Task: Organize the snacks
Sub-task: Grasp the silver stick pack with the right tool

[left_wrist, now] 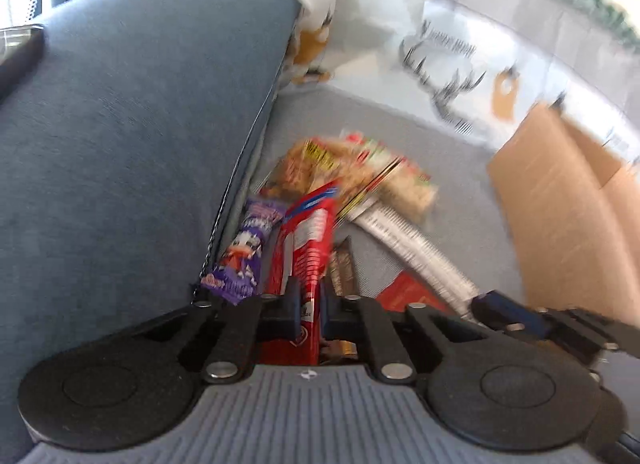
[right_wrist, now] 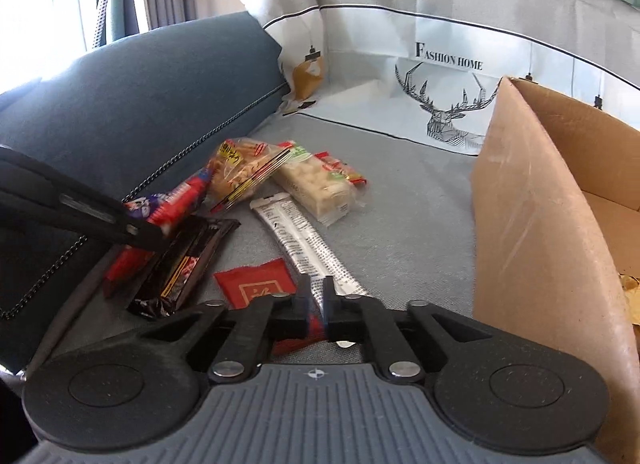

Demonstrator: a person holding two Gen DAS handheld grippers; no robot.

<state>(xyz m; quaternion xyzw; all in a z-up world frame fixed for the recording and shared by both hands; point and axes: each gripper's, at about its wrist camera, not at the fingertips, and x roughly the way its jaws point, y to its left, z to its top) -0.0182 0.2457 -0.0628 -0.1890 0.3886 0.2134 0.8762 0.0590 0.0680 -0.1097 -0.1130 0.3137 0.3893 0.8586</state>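
Snacks lie in a heap on a grey seat (right_wrist: 408, 220). My left gripper (left_wrist: 310, 290) is shut on a red packet (left_wrist: 310, 236), which stands on edge between its fingers; the right wrist view shows that gripper (right_wrist: 154, 234) at the left, with the red packet (right_wrist: 176, 200) lifted a little above the heap. My right gripper (right_wrist: 317, 298) is shut on the near end of a long silver stick packet (right_wrist: 304, 242). Around them lie a purple packet (left_wrist: 248, 252), a dark chocolate bar (right_wrist: 184, 260), a flat red sachet (right_wrist: 256, 284), a peanut bag (right_wrist: 240, 168) and a pale cracker pack (right_wrist: 320, 184).
An open cardboard box (right_wrist: 532, 192) stands at the right, its near wall close beside my right gripper. A blue cushion (right_wrist: 140, 96) rises at the left against the heap. A white bag with a deer print (right_wrist: 440, 76) stands behind.
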